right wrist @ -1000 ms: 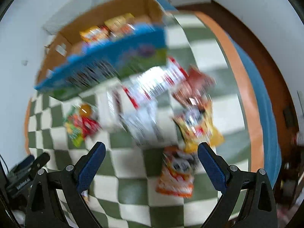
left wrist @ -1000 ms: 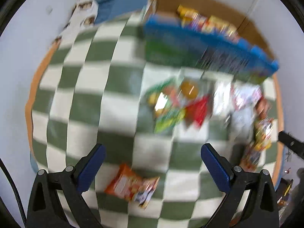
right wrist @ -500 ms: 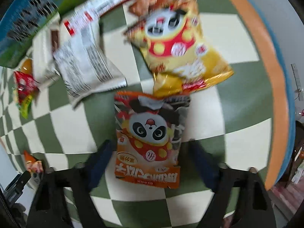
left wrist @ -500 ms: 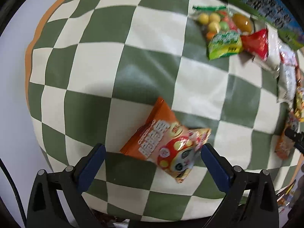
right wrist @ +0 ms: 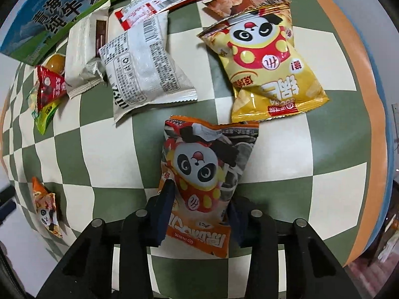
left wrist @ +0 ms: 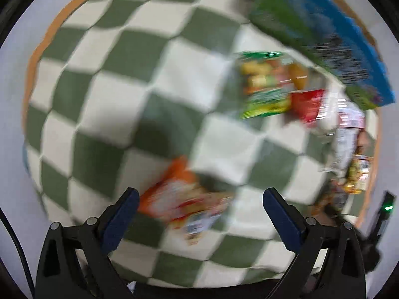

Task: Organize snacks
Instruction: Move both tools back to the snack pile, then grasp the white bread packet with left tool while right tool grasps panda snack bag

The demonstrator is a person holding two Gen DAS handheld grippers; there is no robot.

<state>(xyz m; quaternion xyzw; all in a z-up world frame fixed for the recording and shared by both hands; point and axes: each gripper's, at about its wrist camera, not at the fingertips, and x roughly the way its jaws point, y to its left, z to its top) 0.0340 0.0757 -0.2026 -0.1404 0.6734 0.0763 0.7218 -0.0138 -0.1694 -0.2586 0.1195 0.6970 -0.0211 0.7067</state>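
Note:
My right gripper [right wrist: 199,209] is shut on an orange panda snack bag [right wrist: 207,174], its jaws pressed on the bag's lower sides. A yellow panda chip bag [right wrist: 264,67] lies just beyond it, with two white packets [right wrist: 147,62] to the left. My left gripper [left wrist: 199,211] is open, with a second small orange panda bag [left wrist: 184,201] lying on the cloth between its jaws; this view is blurred. That bag also shows in the right wrist view [right wrist: 47,206] at far left.
A blue and green milk carton box [right wrist: 57,7] stands at the back of the green-and-cream checkered tablecloth [right wrist: 324,149]. A green candy bag [left wrist: 264,87] and a red packet [left wrist: 306,104] lie near it. The table's orange edge [right wrist: 364,79] curves on the right.
My right gripper has closed on the orange panda bag. My left gripper has come down over the small orange bag, jaws still wide, and the view is now blurred by motion.

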